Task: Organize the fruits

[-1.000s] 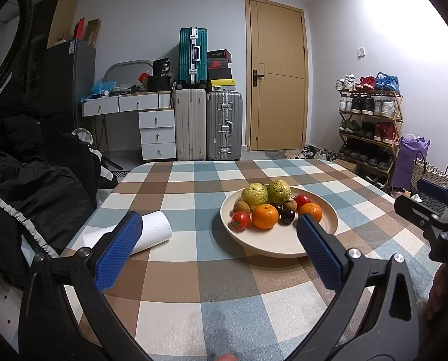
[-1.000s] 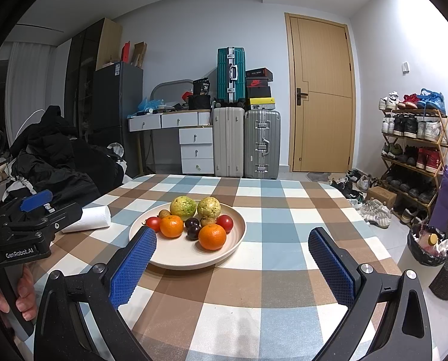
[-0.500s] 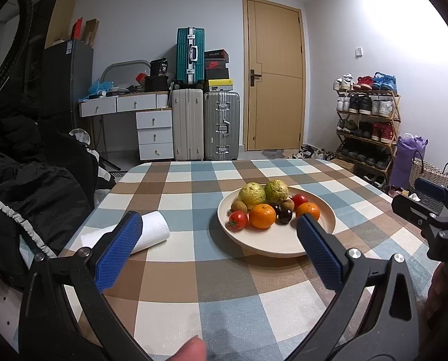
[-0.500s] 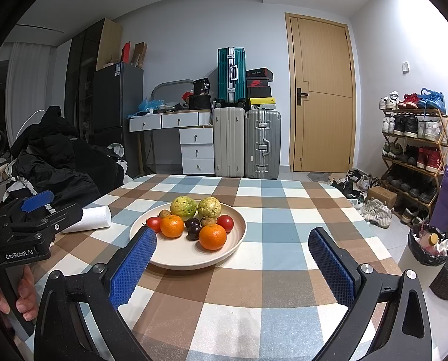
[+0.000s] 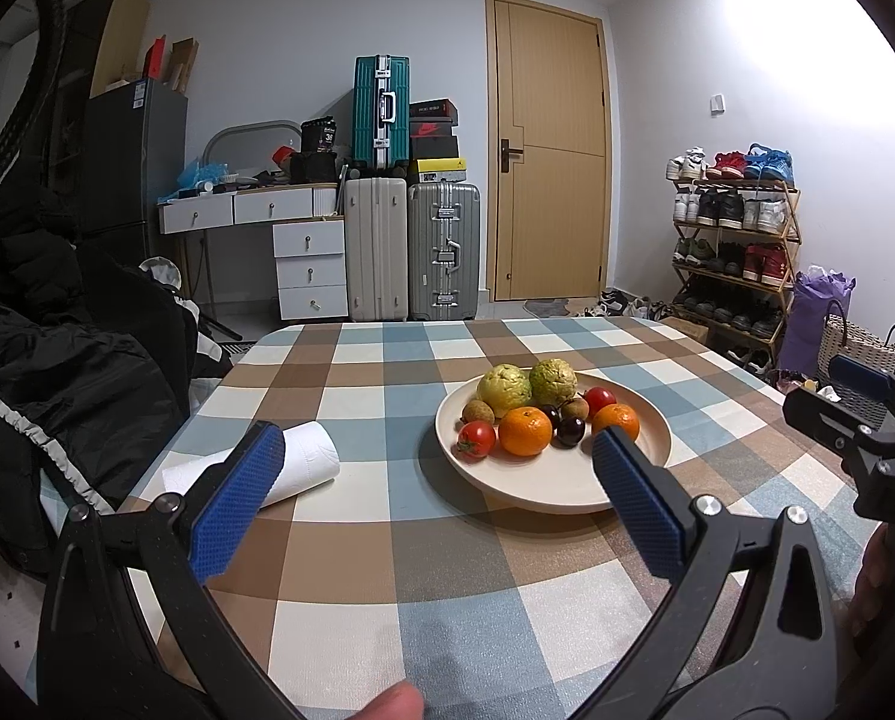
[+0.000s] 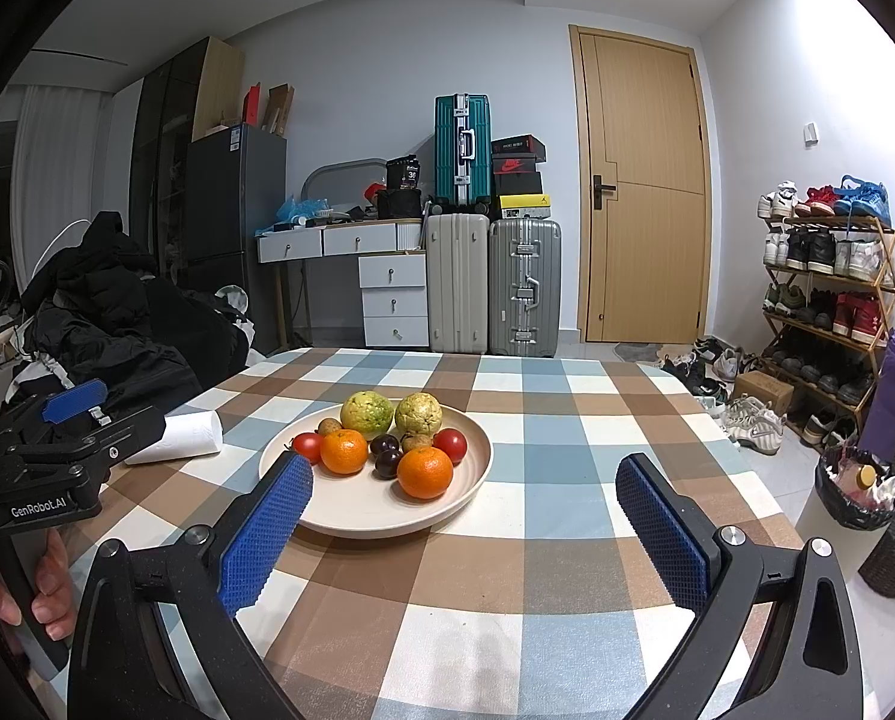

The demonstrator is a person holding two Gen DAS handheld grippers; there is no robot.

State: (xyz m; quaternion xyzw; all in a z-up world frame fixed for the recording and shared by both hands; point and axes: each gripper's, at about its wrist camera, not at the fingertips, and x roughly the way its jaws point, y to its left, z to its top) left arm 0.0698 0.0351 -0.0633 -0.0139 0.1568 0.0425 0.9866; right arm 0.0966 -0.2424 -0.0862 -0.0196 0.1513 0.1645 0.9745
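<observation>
Left tongs (image 5: 432, 483): released, empty, above the counter (image 5: 351, 570).
Right tongs (image 6: 462, 516): released, empty.
Plate (image 6: 351, 525): ahead of both tongs, holding fruit.

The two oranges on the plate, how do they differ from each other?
The left orange sits farther back, by a red tomato; the right orange sits nearer the plate's front rim, with bare plate in front of it. The right orange looks slightly larger in the right wrist view, perhaps only because it is closer. Both are round, bright orange, and flank the dark plums.
</observation>
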